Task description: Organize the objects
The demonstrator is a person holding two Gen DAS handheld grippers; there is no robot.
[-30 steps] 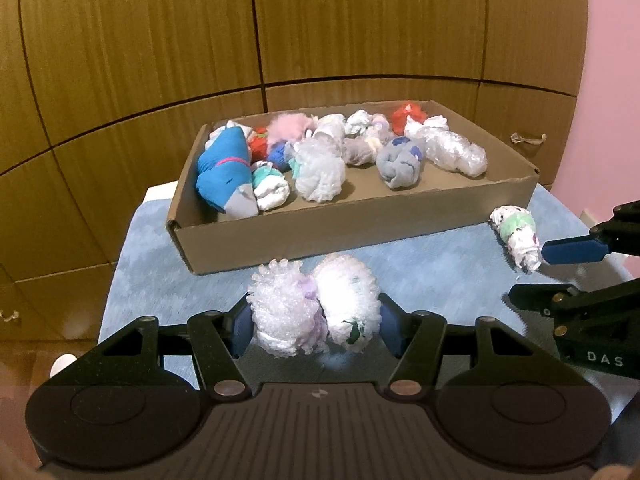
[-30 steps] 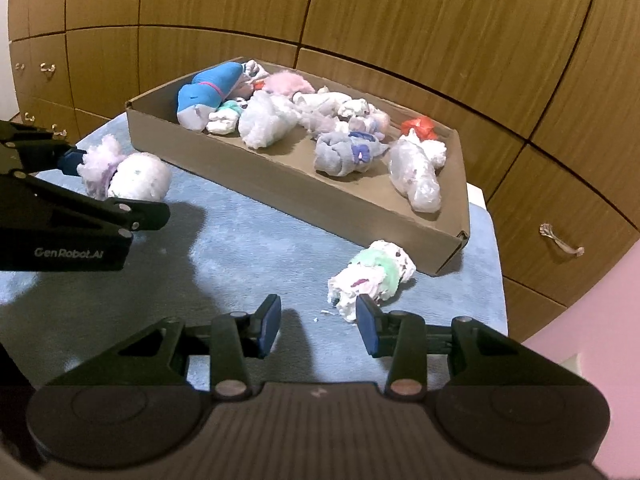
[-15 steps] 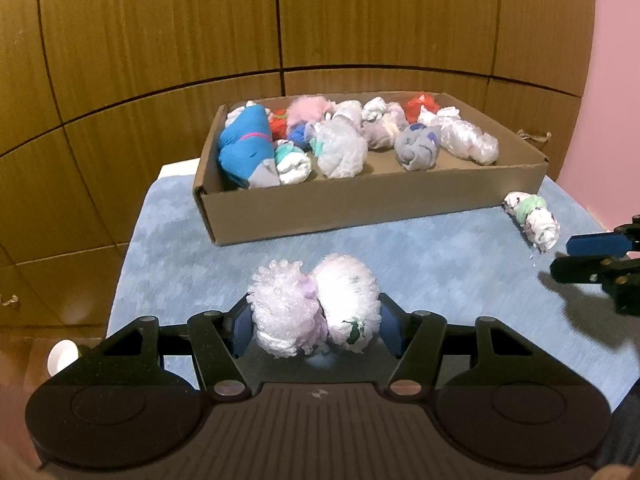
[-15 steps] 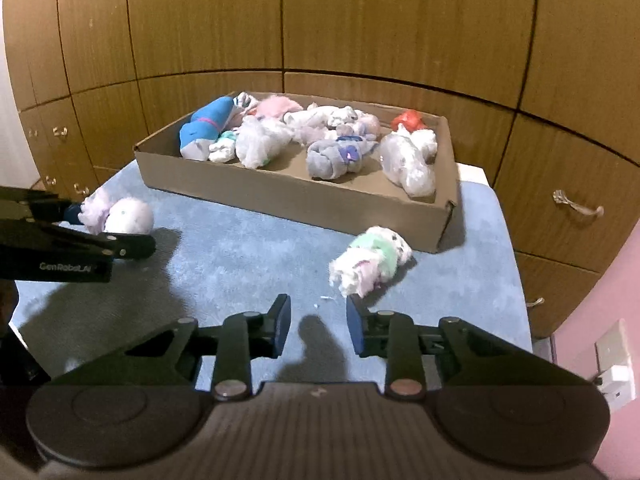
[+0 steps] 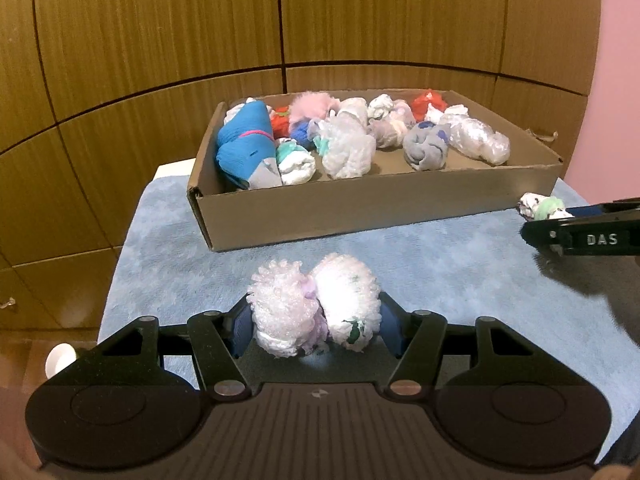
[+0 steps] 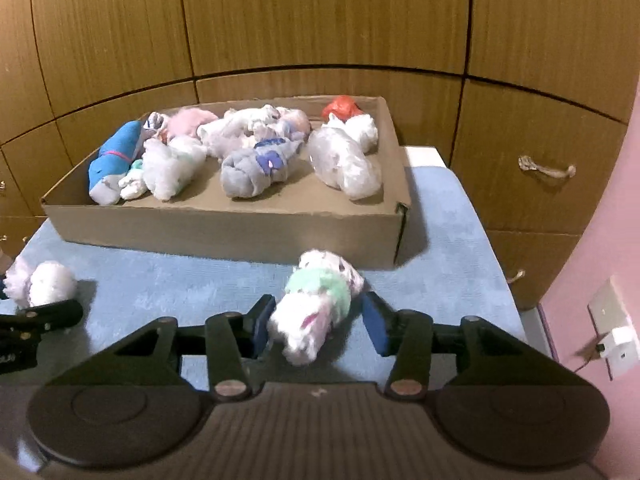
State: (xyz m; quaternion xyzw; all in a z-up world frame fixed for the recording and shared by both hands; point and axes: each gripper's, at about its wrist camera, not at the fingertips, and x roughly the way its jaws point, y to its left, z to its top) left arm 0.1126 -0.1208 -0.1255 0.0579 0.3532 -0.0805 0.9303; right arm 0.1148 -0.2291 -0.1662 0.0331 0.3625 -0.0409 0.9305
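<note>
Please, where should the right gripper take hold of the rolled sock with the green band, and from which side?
Grip the rolled sock across its green-banded middle. It lies lengthwise between the open fingers of the right gripper, so probably come straight forward from its near white end and close on its two long sides.

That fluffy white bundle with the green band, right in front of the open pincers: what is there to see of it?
The white and green sock bundle looks like a rolled, fuzzy sock, mostly white with a mint-green band around its middle and small pink and dark marks. It lies on its side on the blue cloth, just in front of the cardboard box, pointing towards that box. The right gripper straddles it with jaws open; whether either pad touches it is unclear.
</note>
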